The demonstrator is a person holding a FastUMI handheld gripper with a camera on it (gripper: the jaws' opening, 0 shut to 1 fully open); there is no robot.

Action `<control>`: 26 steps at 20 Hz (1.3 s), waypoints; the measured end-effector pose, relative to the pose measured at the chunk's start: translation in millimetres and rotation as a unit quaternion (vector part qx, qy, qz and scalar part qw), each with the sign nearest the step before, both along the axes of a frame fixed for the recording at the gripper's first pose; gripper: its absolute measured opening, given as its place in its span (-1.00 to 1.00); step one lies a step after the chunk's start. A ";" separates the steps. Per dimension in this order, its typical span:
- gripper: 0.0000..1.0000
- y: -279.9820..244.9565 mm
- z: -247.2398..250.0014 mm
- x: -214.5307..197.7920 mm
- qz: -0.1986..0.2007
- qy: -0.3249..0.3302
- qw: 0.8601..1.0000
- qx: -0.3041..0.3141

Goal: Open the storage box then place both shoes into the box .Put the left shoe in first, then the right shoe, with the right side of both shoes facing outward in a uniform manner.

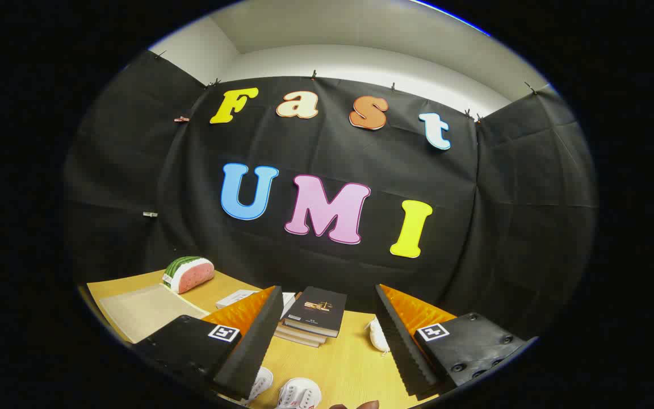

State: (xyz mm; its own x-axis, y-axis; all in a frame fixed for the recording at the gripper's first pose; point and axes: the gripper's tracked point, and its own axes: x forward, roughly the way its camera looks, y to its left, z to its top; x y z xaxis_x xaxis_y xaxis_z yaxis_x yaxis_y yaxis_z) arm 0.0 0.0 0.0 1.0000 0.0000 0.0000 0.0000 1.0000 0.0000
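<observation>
My gripper [328, 292] is open and held high above the wooden table [344, 363], tilted up toward the booth's back wall, with nothing between its fingers. Two white shoes lie low between the fingers, close under me: one [300, 393] with dark and red marks on it, and the other [261, 384] partly hidden behind the left finger [253, 341]. Only their near parts show, so I cannot tell which is left and which is right.
A stack of books [313, 315] with a dark cover on top lies just ahead between the fingers. A small white object [379, 335] sits by the right finger. A watermelon slice [189, 274] and a beige mat [142, 309] lie far left. A person's fingertip [361, 405] shows near the shoes.
</observation>
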 end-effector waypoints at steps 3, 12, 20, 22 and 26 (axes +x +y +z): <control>0.94 -0.5 -0.5 0.8 0.001 0.002 1.000 0.001; 0.94 5.9 -9.2 1.2 0.016 0.016 1.000 0.010; 0.94 11.3 -14.7 0.3 0.026 0.024 0.999 0.008; 0.94 12.6 -14.0 -0.5 0.029 0.024 0.999 0.007; 0.94 13.5 -13.5 -0.9 0.035 0.024 0.999 0.007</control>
